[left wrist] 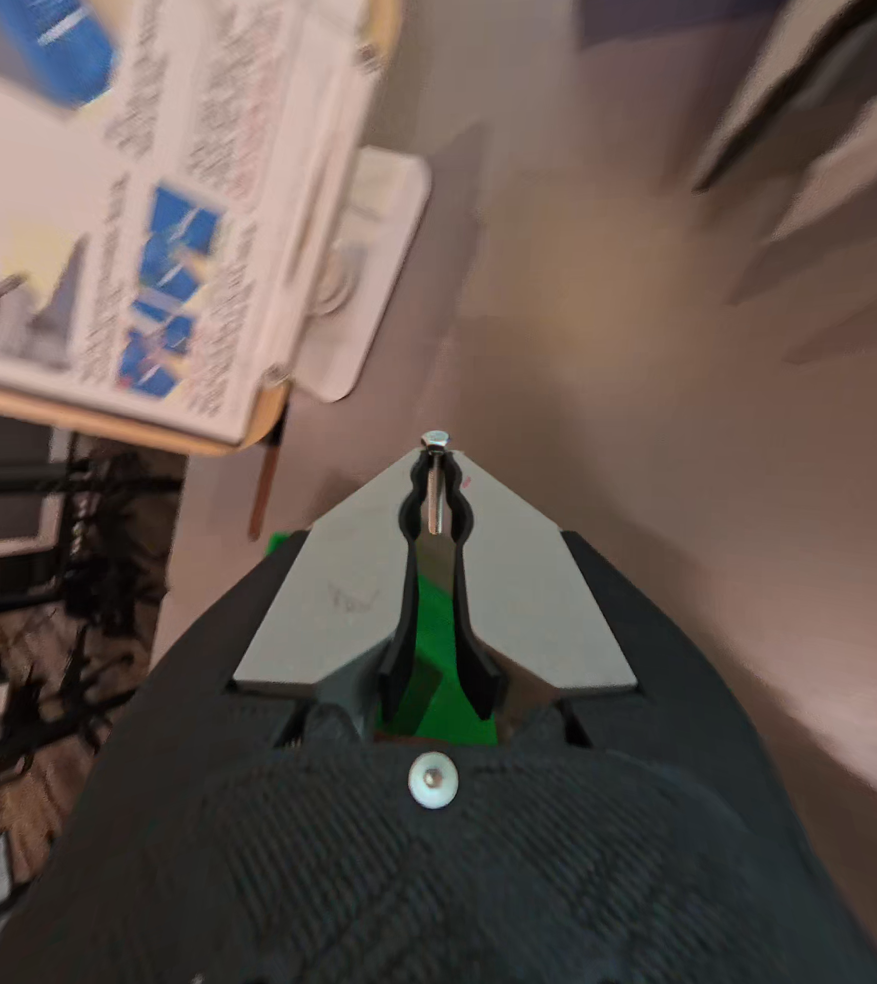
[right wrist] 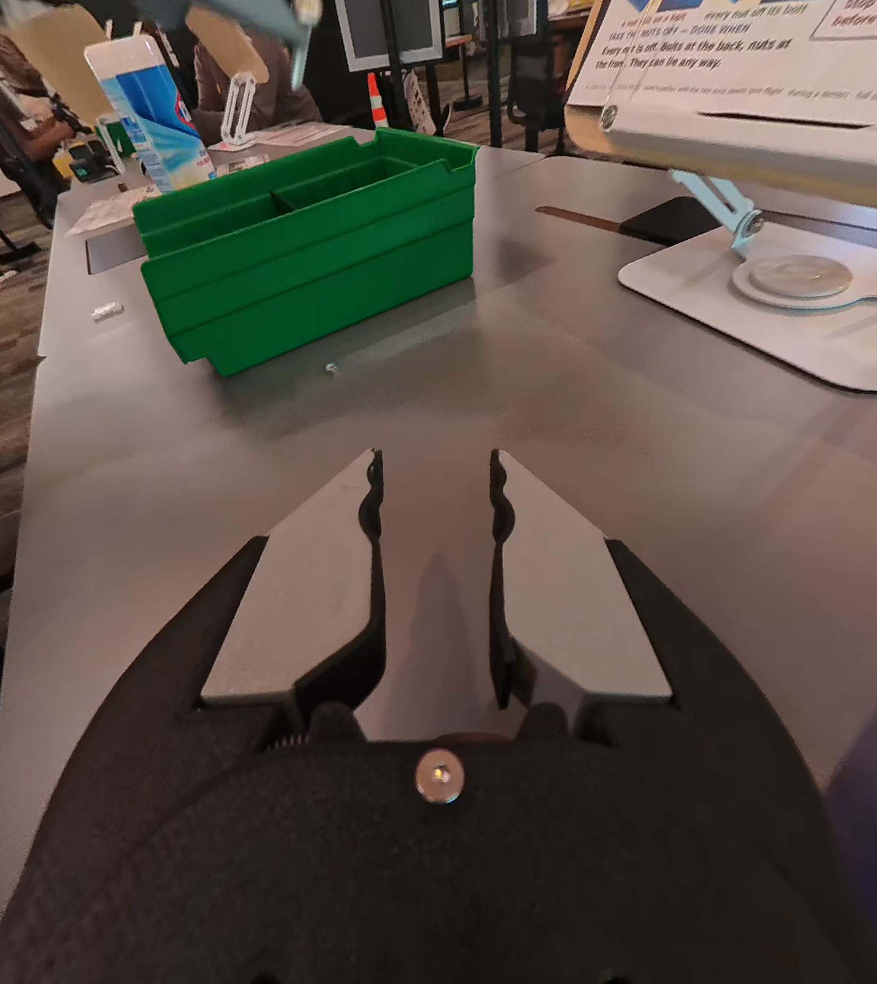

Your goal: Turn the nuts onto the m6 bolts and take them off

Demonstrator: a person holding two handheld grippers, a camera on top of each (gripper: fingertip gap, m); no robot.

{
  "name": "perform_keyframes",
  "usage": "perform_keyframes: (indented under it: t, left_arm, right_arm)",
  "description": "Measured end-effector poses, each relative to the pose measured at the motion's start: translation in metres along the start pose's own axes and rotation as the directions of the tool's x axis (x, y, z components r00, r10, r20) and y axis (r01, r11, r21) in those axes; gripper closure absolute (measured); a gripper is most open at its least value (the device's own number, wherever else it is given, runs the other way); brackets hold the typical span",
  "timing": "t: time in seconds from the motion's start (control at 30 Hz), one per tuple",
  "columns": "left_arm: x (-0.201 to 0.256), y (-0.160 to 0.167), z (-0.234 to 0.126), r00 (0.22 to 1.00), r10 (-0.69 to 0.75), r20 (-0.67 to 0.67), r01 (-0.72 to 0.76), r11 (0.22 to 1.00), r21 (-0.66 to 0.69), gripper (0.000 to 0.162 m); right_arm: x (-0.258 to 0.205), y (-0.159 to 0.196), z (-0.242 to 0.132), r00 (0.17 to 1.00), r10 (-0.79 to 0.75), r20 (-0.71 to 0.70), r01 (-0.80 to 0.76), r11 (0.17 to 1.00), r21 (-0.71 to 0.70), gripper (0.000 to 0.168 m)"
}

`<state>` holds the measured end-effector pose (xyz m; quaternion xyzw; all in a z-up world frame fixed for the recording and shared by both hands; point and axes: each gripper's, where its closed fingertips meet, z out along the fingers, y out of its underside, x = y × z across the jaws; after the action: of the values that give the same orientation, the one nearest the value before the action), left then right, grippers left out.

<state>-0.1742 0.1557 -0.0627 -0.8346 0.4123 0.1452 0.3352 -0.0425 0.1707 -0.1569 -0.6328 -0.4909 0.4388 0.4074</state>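
Bolt (left wrist: 435, 487): silver, long axis along the fingers, hex head poking past the tips.
Left gripper (left wrist: 436, 458): jaws clamped on the shank, black wavy pads either side.
Right gripper (right wrist: 436, 458): jaws apart, holding nothing, above the grey table (right wrist: 585, 452).
Nut (right wrist: 331, 368): small, shiny, on the table just before the green plastic bin (right wrist: 308, 277).

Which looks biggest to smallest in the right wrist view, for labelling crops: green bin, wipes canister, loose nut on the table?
1. green bin
2. wipes canister, though it stands farther back
3. nut, tiny
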Motion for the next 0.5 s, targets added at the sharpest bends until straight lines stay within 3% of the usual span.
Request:
perform_keyframes:
  t: [0.03,0.27,0.5]
  left_arm:
    - [0.026,-0.010,0.009,0.999,0.027,-0.047,-0.027,1.000,0.003,0.158]
    - [0.137,-0.027,0.112,0.981,-0.014,-0.194,0.004,0.999,-0.050,0.158]
    - [0.159,-0.031,0.138,0.949,-0.123,-0.290,0.127,0.992,-0.005,0.157]
  right_arm:
    - [0.002,-0.001,-0.001,1.000,-0.004,-0.010,0.004,1.000,0.004,0.131]
    - [0.006,-0.003,-0.003,0.999,-0.031,-0.042,0.032,0.999,0.009,0.131]
    - [0.010,0.010,0.003,0.997,-0.044,-0.059,0.040,0.997,-0.059,0.129]
